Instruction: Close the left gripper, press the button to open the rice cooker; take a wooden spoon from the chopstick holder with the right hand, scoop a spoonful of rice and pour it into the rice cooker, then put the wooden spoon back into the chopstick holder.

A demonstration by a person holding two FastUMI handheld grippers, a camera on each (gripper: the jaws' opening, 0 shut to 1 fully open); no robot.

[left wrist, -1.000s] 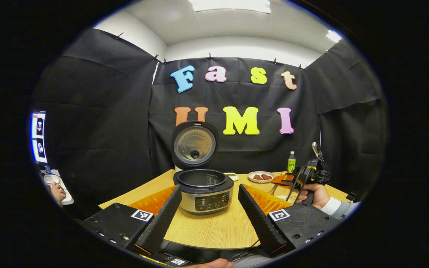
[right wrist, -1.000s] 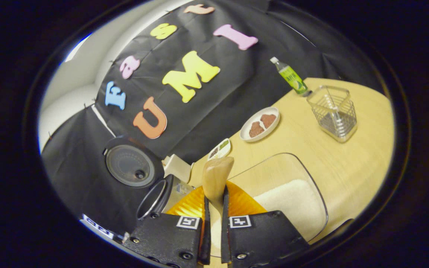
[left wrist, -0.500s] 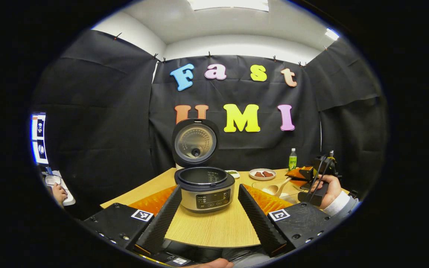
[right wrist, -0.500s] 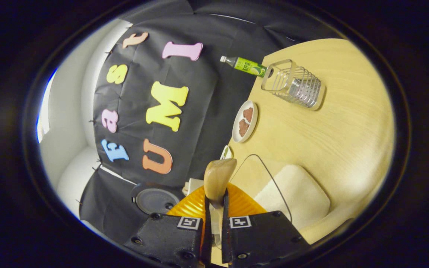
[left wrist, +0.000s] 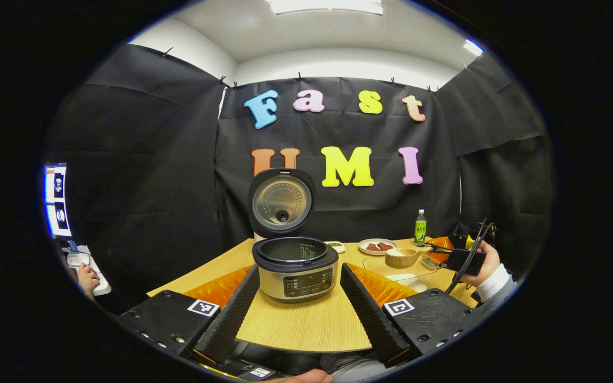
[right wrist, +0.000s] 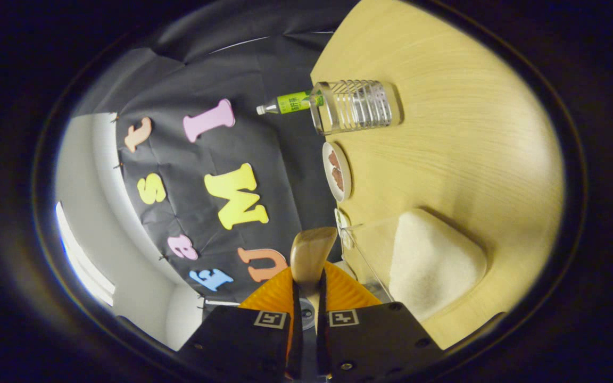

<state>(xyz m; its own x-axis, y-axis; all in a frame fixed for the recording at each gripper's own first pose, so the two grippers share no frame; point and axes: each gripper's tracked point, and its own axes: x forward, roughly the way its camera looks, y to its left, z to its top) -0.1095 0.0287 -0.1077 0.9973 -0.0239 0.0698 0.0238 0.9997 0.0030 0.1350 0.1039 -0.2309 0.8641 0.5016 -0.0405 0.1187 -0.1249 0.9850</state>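
Our right gripper [right wrist: 306, 340] pinches the spoon [right wrist: 311, 255]; the rice [right wrist: 434, 260] lies right of our fingers. We should dip and level it. Our left gripper [left wrist: 298, 303] gapes before the open cooker [left wrist: 295, 266].

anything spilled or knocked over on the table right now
Nothing stands out. The rice cooker stands upright with its lid open, the rice sits heaped inside its clear container, and the chopstick holder, bottle and plate stand in order. The right tongs grip the wooden spoon.
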